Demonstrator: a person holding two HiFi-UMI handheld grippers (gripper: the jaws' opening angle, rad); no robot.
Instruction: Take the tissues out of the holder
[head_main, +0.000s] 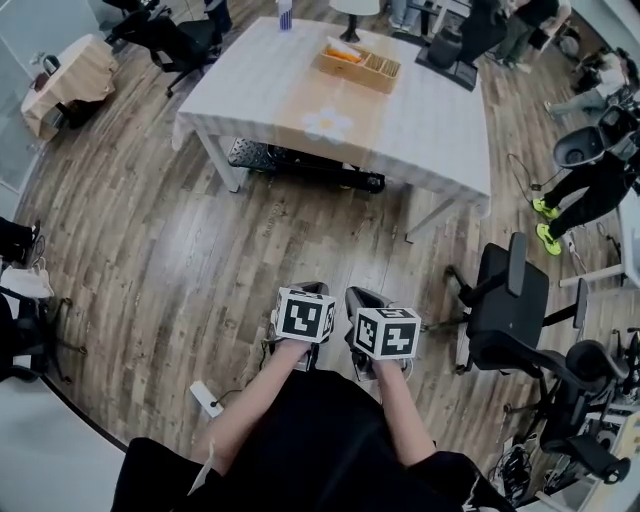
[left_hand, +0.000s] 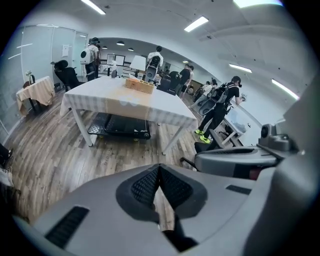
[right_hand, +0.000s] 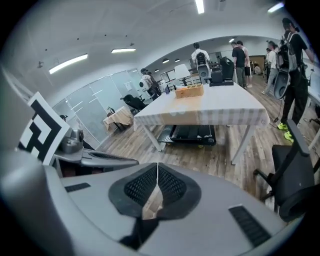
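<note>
Close to the person's body, the left gripper (head_main: 312, 288) and the right gripper (head_main: 362, 294) hung side by side over the wood floor (head_main: 180, 260), each with its jaws pressed together on nothing. A black office chair (head_main: 515, 310) stood just to their right. Well beyond, toward the far edge of the white table (head_main: 440, 130), sat the wooden holder (head_main: 360, 64); its tissues were too small to make out

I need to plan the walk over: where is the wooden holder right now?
In the head view the wooden holder sits at the top of the picture, on the white table, near its far edge and about midway along it.
</note>
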